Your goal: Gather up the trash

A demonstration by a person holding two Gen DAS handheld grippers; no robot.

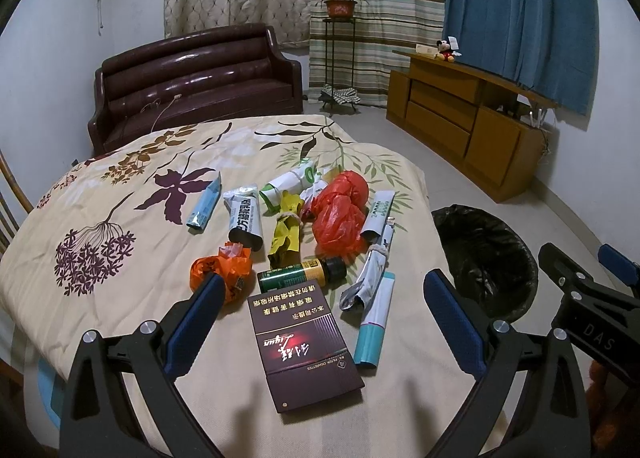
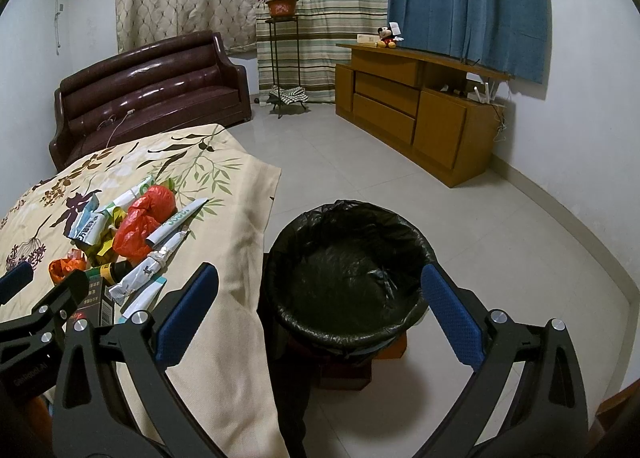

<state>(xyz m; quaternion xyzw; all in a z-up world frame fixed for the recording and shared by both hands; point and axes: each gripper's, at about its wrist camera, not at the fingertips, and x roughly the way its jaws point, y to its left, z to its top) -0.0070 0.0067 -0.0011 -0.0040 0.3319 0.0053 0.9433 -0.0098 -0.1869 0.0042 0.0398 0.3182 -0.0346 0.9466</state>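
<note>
Several pieces of trash lie on the floral cloth (image 1: pixel 120 186): a maroon cigarette carton (image 1: pixel 304 342), a green bottle (image 1: pixel 300 276), a red plastic bag (image 1: pixel 340 210), an orange wrapper (image 1: pixel 222 266), a yellow wrapper (image 1: pixel 286 234), a white-teal tube (image 1: pixel 376 326) and foil sachets (image 1: pixel 246 218). My left gripper (image 1: pixel 324 290) is open and empty, its jaws astride the carton just above it. My right gripper (image 2: pixel 320 282) is open and empty, above the black-lined trash bin (image 2: pixel 348 270), which also shows in the left wrist view (image 1: pixel 484 258).
A dark leather sofa (image 1: pixel 192 82) stands behind the table. A wooden cabinet (image 2: pixel 416 110) with a plush toy (image 2: pixel 386 37) lines the right wall. A plant stand (image 2: pixel 282 42) is by the curtains. The tiled floor (image 2: pixel 500 258) surrounds the bin.
</note>
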